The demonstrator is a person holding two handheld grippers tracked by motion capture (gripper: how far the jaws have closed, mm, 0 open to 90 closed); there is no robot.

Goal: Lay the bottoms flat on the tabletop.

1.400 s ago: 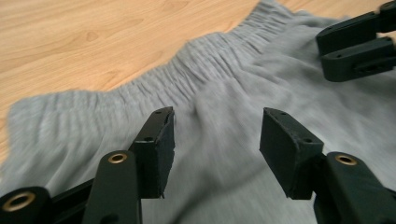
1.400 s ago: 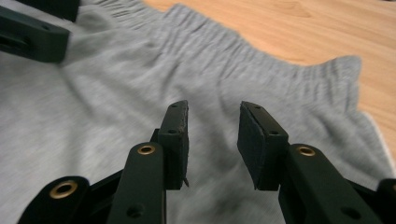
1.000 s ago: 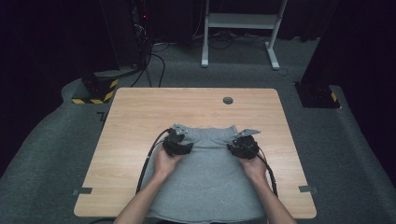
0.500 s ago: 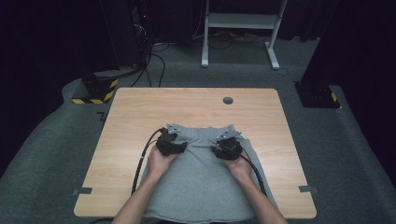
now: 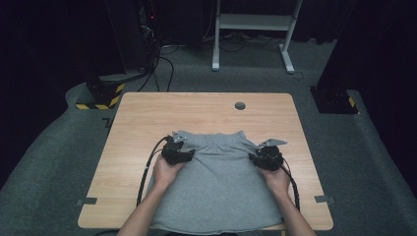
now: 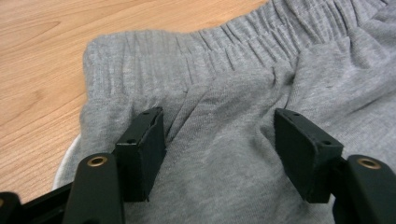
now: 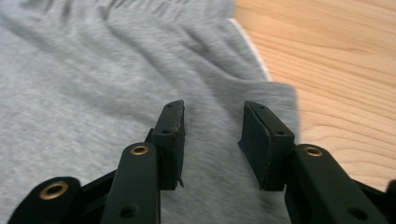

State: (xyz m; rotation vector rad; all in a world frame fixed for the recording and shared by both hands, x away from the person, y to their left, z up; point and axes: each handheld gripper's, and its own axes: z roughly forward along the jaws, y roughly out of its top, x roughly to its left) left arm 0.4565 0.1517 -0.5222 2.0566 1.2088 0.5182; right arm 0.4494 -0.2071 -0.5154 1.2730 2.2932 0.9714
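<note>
i had one pair of grey shorts spread flat on the wooden table, its gathered waistband at the far edge, toward twelve o'clock from me, and its hem hanging just over the near edge at six. the garment's long axis ran from twelve to six, straight away from my body, with the waistband lying crosswise from nine to three. my left gripper rested on the cloth at the waistband's nine o'clock corner, and my right gripper at the three o'clock side, so each hand was about equally near its own corner. in the left gripper view the elastic band lay just ahead of the pads at twelve, with a loose pleat of fabric between them; those jaws had just been opening and stood well apart, pressing on nothing. in the right gripper view the cloth's side edge ran just past the right-hand pad at one o'clock, bare wood beyond it; those jaws stood partly open over flat fabric, gripping nothing. i judged that the next pinch would call for each gripper to move toward twelve onto its own waistband corner. i counted one garment, two grippers, one round grommet in the table at twelve, and two tape tabs at the table's near corners.
</note>
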